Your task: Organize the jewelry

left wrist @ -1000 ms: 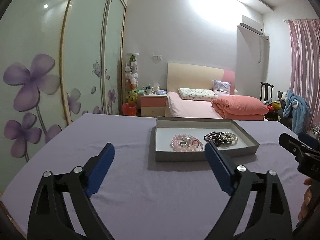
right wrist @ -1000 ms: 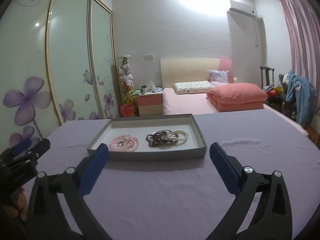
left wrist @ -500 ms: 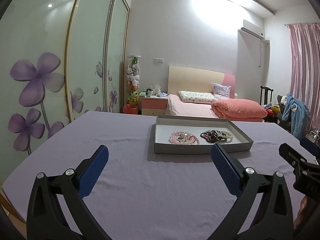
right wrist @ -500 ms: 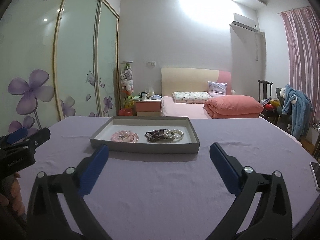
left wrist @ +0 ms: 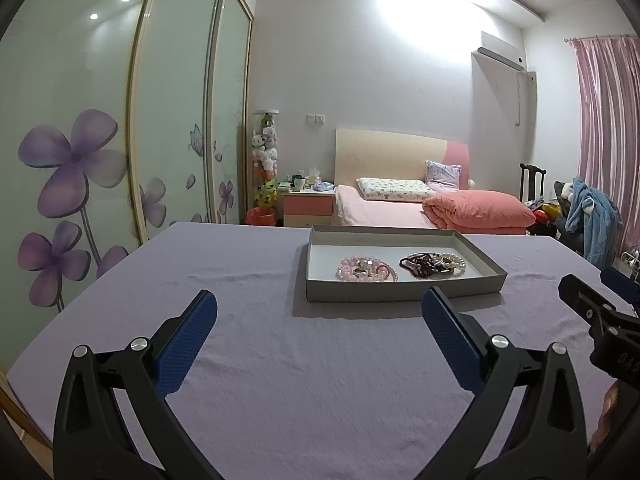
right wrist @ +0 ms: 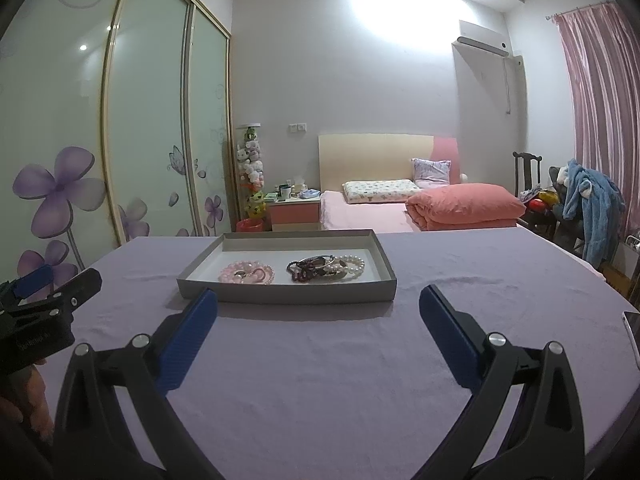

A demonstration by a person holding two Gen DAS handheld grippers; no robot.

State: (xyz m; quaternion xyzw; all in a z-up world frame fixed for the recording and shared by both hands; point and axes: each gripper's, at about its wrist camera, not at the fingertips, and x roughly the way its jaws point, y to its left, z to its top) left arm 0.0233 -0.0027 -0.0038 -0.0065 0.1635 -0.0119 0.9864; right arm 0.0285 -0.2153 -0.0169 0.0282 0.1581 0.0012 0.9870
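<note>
Presently both tools stand wide apart at the jaws with nothing between them: the left gripper point(left wrist: 319, 312) and the right gripper point(right wrist: 318, 308) hover over the lilac tablecloth point(left wrist: 320, 360), short of the grey tray point(left wrist: 400, 290), which serves as landmark.

Inside the tray lie two heaps. Toward its left end sits a pink bead bracelet cluster point(left wrist: 366, 270) with what appear to be small rings on top. Toward its right end lies a tangle of dark bead strands point(left wrist: 420, 264) touching a pearl bracelet point(left wrist: 454, 263); which strand overlies which cannot be told.

Judgement: the pieces are light, limp and round-beaded, likely to roll or slip from flat pads. The tangled heap may lift together. Best hold is across a single strand at the heap's outer edge, pinched gently.
</note>
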